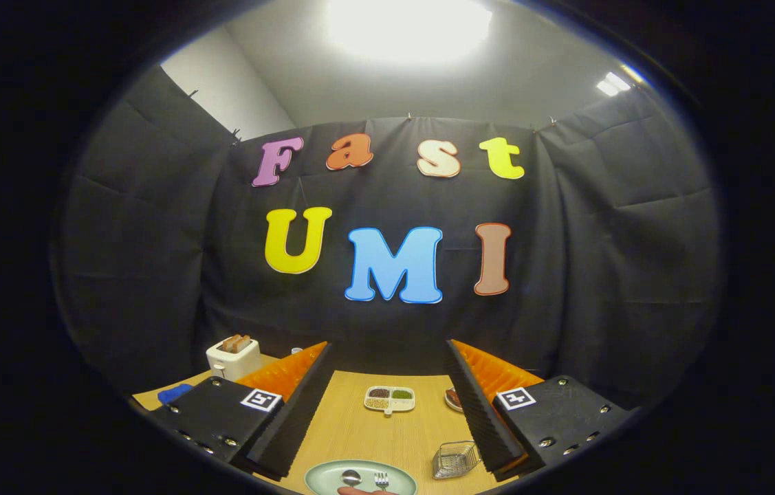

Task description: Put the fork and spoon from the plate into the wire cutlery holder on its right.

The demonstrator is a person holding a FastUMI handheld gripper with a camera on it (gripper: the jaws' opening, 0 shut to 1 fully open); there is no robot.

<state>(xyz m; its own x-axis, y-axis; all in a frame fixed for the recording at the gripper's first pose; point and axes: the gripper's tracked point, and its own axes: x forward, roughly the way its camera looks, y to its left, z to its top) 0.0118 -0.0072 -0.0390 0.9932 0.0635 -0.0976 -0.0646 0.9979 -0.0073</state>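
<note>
A pale green plate [322, 476] lies on the wooden table between and below my two fingers. On it rest a spoon [351, 477] and a fork [381, 479], side by side, heads pointing away from me. The wire cutlery holder [454, 459] stands just right of the plate, close to my right finger's inner pad. My gripper [387, 405] is open and empty, held above the table, its ribbed black pads [294, 412] spread wide on either side of the plate.
A white divided dish [389, 399] with grains sits farther back on the table [359, 430]. A small plate [454, 399] shows behind the right finger. A white toaster [234, 357] with bread stands at the back left, with a blue object [174, 392] near it.
</note>
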